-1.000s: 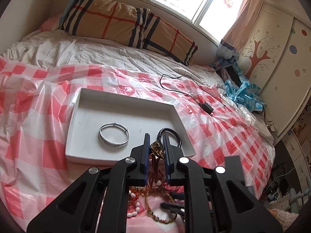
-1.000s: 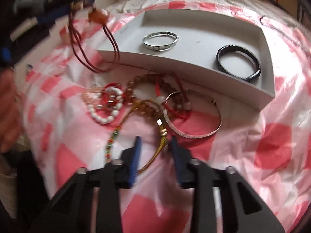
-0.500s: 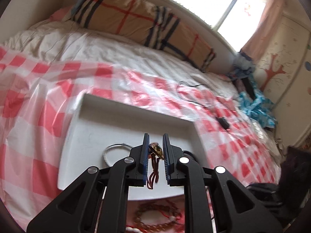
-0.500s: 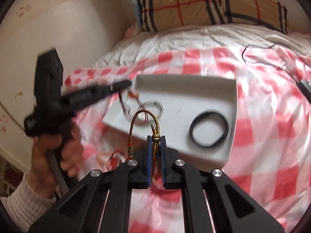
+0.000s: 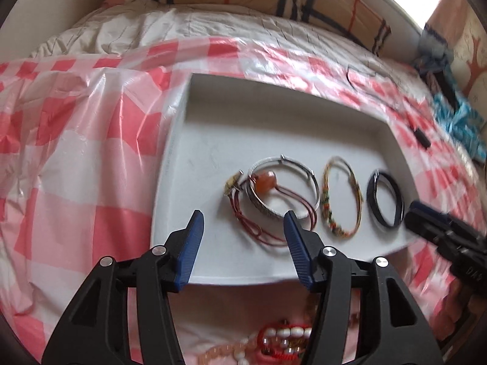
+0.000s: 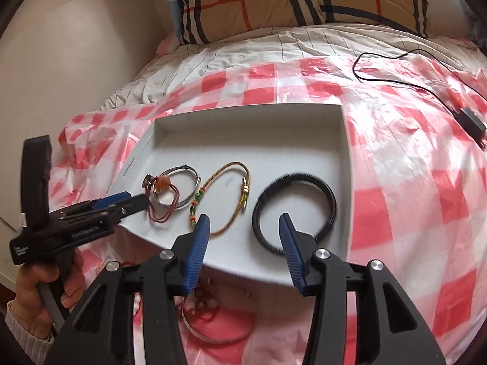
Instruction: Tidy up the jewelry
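Observation:
A white tray (image 5: 213, 115) (image 6: 243, 140) lies on the bed with a row of bracelets in it. A red cord bracelet with an orange bead (image 5: 267, 182) (image 6: 164, 182) rests across a silver bangle (image 5: 264, 210) (image 6: 182, 205). To the right lie a braided gold bracelet (image 5: 327, 210) (image 6: 225, 176) and a black bracelet (image 5: 373, 206) (image 6: 330, 200). My left gripper (image 5: 243, 216) (image 6: 134, 200) hovers over the cord, jaws opening, pads touching nothing. Over the tray's near edge my right gripper (image 6: 244, 217) (image 5: 426, 222) is also opening and holds nothing.
Loose pearl and red bead bracelets (image 5: 286, 334) and a thin bangle (image 6: 213, 337) lie in front of the tray on the red-checked plastic sheet (image 5: 76, 152). A plaid pillow (image 6: 274, 0), a black cable with adapter (image 6: 468, 120) and a wall (image 6: 76, 45) surround the bed.
Both grippers were shut on bracelets and now stand open. The red cord bracelet now lies on the silver bangle and the braided one beside it. My left gripper has dropped toward the tray.

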{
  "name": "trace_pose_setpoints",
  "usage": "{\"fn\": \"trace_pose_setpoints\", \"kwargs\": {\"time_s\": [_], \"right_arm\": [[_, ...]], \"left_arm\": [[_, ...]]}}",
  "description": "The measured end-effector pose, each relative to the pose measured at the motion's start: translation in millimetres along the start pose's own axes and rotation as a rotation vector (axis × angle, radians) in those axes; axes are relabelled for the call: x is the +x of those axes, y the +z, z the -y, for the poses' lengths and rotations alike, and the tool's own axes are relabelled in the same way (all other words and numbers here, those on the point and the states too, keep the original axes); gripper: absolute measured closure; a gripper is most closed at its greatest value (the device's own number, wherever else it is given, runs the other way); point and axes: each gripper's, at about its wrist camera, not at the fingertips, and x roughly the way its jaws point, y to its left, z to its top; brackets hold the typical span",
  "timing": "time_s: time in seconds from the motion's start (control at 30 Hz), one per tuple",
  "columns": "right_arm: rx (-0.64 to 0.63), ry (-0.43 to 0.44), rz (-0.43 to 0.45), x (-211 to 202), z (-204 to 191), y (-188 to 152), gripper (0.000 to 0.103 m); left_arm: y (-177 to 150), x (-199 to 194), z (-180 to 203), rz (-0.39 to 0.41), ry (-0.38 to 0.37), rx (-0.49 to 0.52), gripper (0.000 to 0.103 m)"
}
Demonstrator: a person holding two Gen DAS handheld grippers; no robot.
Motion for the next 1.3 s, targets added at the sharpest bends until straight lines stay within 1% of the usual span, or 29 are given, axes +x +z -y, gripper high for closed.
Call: {"fn": "trace_pose_setpoints", "kwargs": {"time_s": [0.07, 0.1, 0.17, 0.2, 0.23, 0.27, 0.3, 0.33, 0.4, 0.53, 0.6, 0.67, 0.73, 0.8, 0.9, 0.97, 1.0, 1.07, 1.13, 1.3], "right_arm": [[-0.014, -0.002, 0.016, -12, -1, -6, 0.056], [-0.023, -0.003, 0.02, -19, -3, -10, 0.055], [-0.05, -0.018, 0.019, -35, -6, -25, 0.049], [-0.065, -0.034, 0.02, -42, -8, -32, 0.046], [-0.077, -0.05, 0.023, -51, -10, -42, 0.046], [-0.079, -0.059, 0.025, -58, -12, -49, 0.046], [-0.076, -0.067, 0.033, -68, -14, -56, 0.043], [-0.072, -0.074, 0.045, -76, -17, -61, 0.037], [-0.061, -0.094, 0.081, -97, -21, -71, 0.032], [-0.029, -0.158, 0.148, -133, -33, -92, 0.029], [-0.014, -0.193, 0.17, -143, -38, -101, 0.028], [-0.016, -0.229, 0.195, -150, -43, -107, 0.028], [-0.012, -0.273, 0.225, -154, -46, -116, 0.025], [0.023, -0.289, 0.243, -154, -45, -127, 0.025], [0.057, -0.339, 0.243, -152, -44, -138, 0.025], [0.075, -0.382, 0.292, -161, -43, -140, 0.021], [0.078, -0.386, 0.307, -163, -43, -141, 0.018], [0.095, -0.399, 0.343, -170, -41, -144, 0.017], [0.109, -0.42, 0.369, -175, -40, -146, 0.014], [0.095, -0.458, 0.381, -176, -44, -146, 0.011]], "left_arm": [[-9, -5, 8, -0.016, 0.006, 0.042, 0.051], [-14, -11, 9, -0.002, 0.025, 0.051, 0.051], [-21, -30, 7, 0.049, 0.045, 0.024, 0.051], [-26, -44, 5, 0.089, 0.058, 0.001, 0.049], [-32, -59, 5, 0.128, 0.069, -0.014, 0.042], [-40, -73, 7, 0.167, 0.081, -0.021, 0.039], [-49, -89, 10, 0.217, 0.098, -0.02, 0.032], [-58, -102, 15, 0.258, 0.114, -0.018, 0.024], [-79, -127, 26, 0.336, 0.136, -0.011, 0.016], [-114, -158, 43, 0.416, 0.136, 0.002, 0.009], [-127, -165, 49, 0.434, 0.13, 0.01, 0.008], [-134, -166, 50, 0.423, 0.11, 0.01, 0.008], [-136, -162, 53, 0.402, 0.093, -0.002, 0.008], [-138, -158, 54, 0.391, 0.077, 0.001, 0.008], [-140, -160, 56, 0.401, 0.087, 0.012, 0.008], [-140, -162, 55, 0.41, 0.076, 0.012, 0.008], [-140, -163, 56, 0.413, 0.077, 0.016, 0.008], [-140, -164, 55, 0.415, 0.087, 0.027, 0.008], [-140, -165, 53, 0.409, 0.087, 0.023, 0.008], [-140, -167, 49, 0.406, 0.088, 0.014, 0.008]]}}
